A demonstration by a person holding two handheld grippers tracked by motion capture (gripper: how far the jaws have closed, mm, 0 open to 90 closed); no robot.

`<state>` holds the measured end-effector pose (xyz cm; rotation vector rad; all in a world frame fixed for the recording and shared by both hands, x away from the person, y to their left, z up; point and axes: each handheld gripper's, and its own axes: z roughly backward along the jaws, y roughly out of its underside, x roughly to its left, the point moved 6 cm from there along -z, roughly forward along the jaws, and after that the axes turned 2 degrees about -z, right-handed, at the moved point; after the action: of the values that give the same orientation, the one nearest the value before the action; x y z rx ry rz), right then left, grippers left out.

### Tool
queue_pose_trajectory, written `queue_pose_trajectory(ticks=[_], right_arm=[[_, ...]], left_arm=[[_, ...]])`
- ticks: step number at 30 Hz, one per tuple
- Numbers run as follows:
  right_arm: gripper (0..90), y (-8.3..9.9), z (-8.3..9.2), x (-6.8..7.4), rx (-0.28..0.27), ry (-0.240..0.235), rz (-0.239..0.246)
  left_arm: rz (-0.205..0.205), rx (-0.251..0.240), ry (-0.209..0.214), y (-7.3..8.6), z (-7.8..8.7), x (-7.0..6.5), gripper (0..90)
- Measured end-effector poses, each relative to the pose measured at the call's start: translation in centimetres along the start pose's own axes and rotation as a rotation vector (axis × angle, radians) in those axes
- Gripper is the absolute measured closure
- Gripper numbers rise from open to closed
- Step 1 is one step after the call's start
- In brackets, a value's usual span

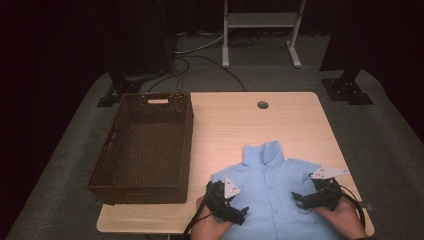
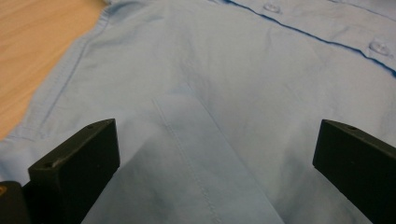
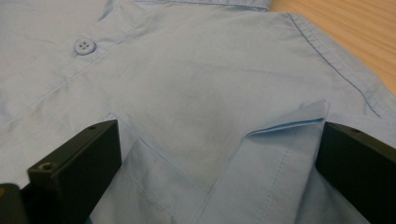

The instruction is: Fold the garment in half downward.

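Note:
A light blue buttoned shirt (image 1: 270,180) lies face up on the wooden table (image 1: 280,125), collar pointing away from me. My left gripper (image 1: 239,214) hovers over the shirt's left front near the table's near edge, jaws wide open. In the left gripper view a folded flap of shirt fabric (image 2: 196,154) lies between the jaws. My right gripper (image 1: 300,200) rests over the shirt's right front, also open. In the right gripper view a folded sleeve edge (image 3: 280,135) lies between its jaws, with a button (image 3: 84,45) farther off.
A dark woven basket (image 1: 145,147), empty, sits on the table's left side. A round cable hole (image 1: 262,105) is near the far edge. Beyond the table stand a white frame (image 1: 260,30) and black stand feet (image 1: 347,87) on grey carpet.

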<state>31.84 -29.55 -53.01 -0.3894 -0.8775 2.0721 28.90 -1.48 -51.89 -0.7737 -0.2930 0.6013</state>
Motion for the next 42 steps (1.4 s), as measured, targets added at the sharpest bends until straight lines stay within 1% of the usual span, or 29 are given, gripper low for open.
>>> queue_pose_trajectory(ticks=[4,7,11,13,14,15,16,19,20,21,24,25,26,28,29,30,31,32,33,34,35,36,37,38,40,41,42], right_arm=[[0.0,0.0,0.0,0.0,0.0,0.001,0.001],[0.0,0.0,0.0,0.0,0.0,0.0,0.0],[0.0,0.1,0.1,0.0,0.0,0.001,-0.001],[0.0,0.0,0.1,0.0,0.0,0.001,-0.001],[0.0,0.1,0.1,0.0,0.0,0.001,-0.003],[0.0,0.1,0.1,-0.1,0.0,0.002,-0.002],[0.0,0.2,0.2,-0.2,0.0,0.003,-0.003],[0.0,0.3,0.3,-0.5,-0.001,0.006,-0.009],[0.0,0.5,0.5,-0.8,0.0,0.011,-0.013],[0.0,0.5,0.5,-0.8,0.0,0.011,-0.013],[0.0,0.7,0.7,-1.0,0.001,0.017,-0.02],[0.0,0.7,0.7,-1.0,0.001,0.017,-0.02],[0.0,0.7,0.7,-1.0,0.001,0.017,-0.02],[0.0,0.7,0.7,-1.0,0.001,0.017,-0.02],[0.0,0.7,0.7,-1.0,0.001,0.017,-0.02],[0.0,0.7,0.7,-1.0,0.001,0.017,-0.021],[0.0,0.7,0.7,-1.0,0.0,0.017,-0.02],[0.0,0.7,0.7,-1.0,0.001,0.017,-0.02],[0.0,0.7,0.7,-1.0,0.001,0.017,-0.021],[0.0,0.7,0.7,-1.0,0.001,0.017,-0.02],[0.0,0.7,0.7,-1.0,0.001,0.017,-0.02],[0.0,0.7,0.7,-1.0,0.001,0.017,-0.021],[0.0,0.7,0.7,-1.0,0.0,0.018,-0.02],[0.0,0.7,0.7,-1.0,0.001,0.018,-0.021],[0.0,0.7,0.7,-1.0,0.001,0.018,-0.022],[0.0,0.7,0.7,-1.0,0.001,0.019,-0.022],[0.0,0.7,0.7,-1.0,0.001,0.019,-0.022]], left_arm=[[0.0,-0.01,-0.002,-0.3,0.1,0.6,0.0],[0.003,-0.022,0.012,-1.0,0.2,1.5,0.0],[0.004,-0.032,0.013,-1.4,0.1,2.3,0.0],[0.006,-0.027,0.015,-1.6,-0.2,2.9,0.0],[0.006,-0.012,0.028,-1.7,-0.5,3.3,0.0],[0.01,-0.002,0.032,-1.8,-0.7,3.5,0.0],[0.008,-0.003,0.035,-1.9,-0.8,3.7,0.0],[0.002,0.0,0.03,-2.1,-0.9,4.1,0.0],[-0.006,-0.001,0.027,-2.3,-1.1,4.5,0.0],[-0.006,-0.001,0.027,-2.3,-1.1,4.5,0.0],[-0.023,-0.003,0.013,-2.6,-1.4,5.3,0.0],[-0.028,0.007,0.009,-2.8,-1.6,5.9,0.0],[-0.028,-0.001,0.006,-2.9,-1.8,6.2,0.0],[-0.028,0.02,0.01,-3.1,-2.1,6.8,0.0],[-0.028,0.02,0.01,-3.1,-2.1,6.8,0.0],[-0.023,0.018,0.014,-3.3,-2.4,7.4,0.0],[-0.023,0.014,0.012,-3.4,-2.6,7.7,0.0],[-0.026,0.02,0.012,-3.5,-2.7,8.0,0.0],[-0.026,0.02,0.012,-3.5,-2.7,8.0,0.0],[-0.031,0.029,0.007,-3.6,-2.9,8.5,0.0],[-0.031,0.029,0.007,-3.6,-2.9,8.5,0.0],[-0.03,0.031,0.002,-3.8,-3.0,8.9,0.0],[-0.03,0.031,0.002,-3.8,-3.0,8.9,0.0],[-0.03,0.035,-0.005,-3.9,-3.0,9.5,0.0],[-0.025,0.034,-0.009,-3.9,-3.1,9.8,0.0],[-0.028,0.032,-0.018,-4.0,-3.3,10.3,0.0],[-0.029,0.039,-0.02,-4.0,-3.5,10.4,0.0]])
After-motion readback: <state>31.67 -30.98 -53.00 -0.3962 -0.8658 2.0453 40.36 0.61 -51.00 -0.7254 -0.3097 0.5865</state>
